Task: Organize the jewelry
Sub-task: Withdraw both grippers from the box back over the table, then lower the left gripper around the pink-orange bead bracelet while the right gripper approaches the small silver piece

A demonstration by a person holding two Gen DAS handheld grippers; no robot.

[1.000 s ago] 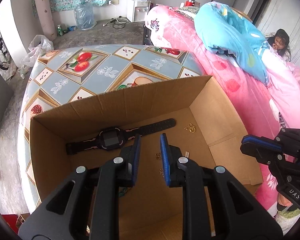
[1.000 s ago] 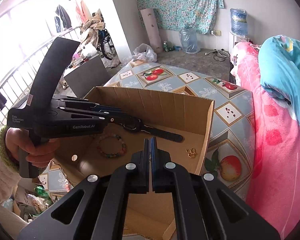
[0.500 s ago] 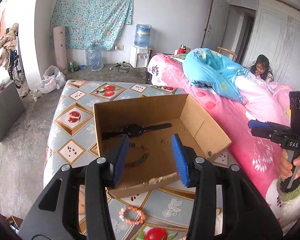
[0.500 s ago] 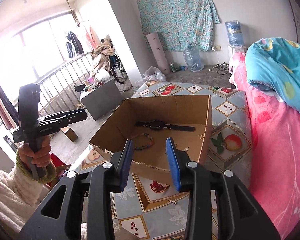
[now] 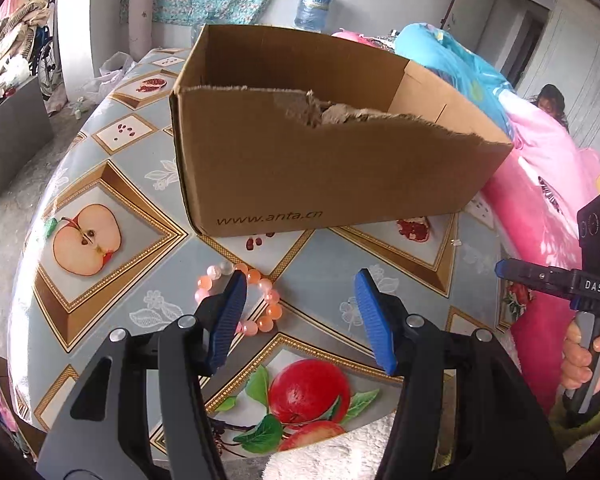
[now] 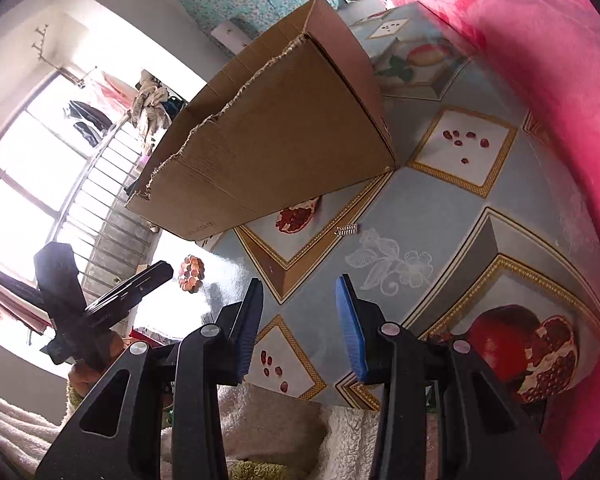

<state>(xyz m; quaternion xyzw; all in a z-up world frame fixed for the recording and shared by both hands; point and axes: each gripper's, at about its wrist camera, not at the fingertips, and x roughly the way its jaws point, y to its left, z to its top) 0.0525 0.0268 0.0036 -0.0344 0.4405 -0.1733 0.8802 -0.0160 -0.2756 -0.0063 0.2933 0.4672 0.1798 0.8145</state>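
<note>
A pink bead bracelet [image 5: 260, 300] lies on the fruit-patterned table [image 5: 140, 184] in front of the cardboard box [image 5: 320, 176]. My left gripper [image 5: 300, 280] hovers just above it, its left finger covering part of the beads. Its jaws are opening with nothing between them. In the right wrist view a small silver clip [image 6: 346, 230] lies on the table near the box [image 6: 276, 148] corner. My right gripper [image 6: 300, 282] is a short way back from it, jaws opening and empty. The bracelet [image 6: 191, 274] shows at far left. The box's inside is hidden.
Pink bedding [image 5: 540, 200] runs along the table's right side, and a person [image 5: 552, 100] sits further back on it. The right gripper [image 5: 504, 270] shows at the left view's right edge. The left gripper [image 6: 100, 300] shows at the right view's left edge.
Both grippers have pulled back out of the box and dropped low over the table in front of it. Both have opened. The right view has rolled to one side.
</note>
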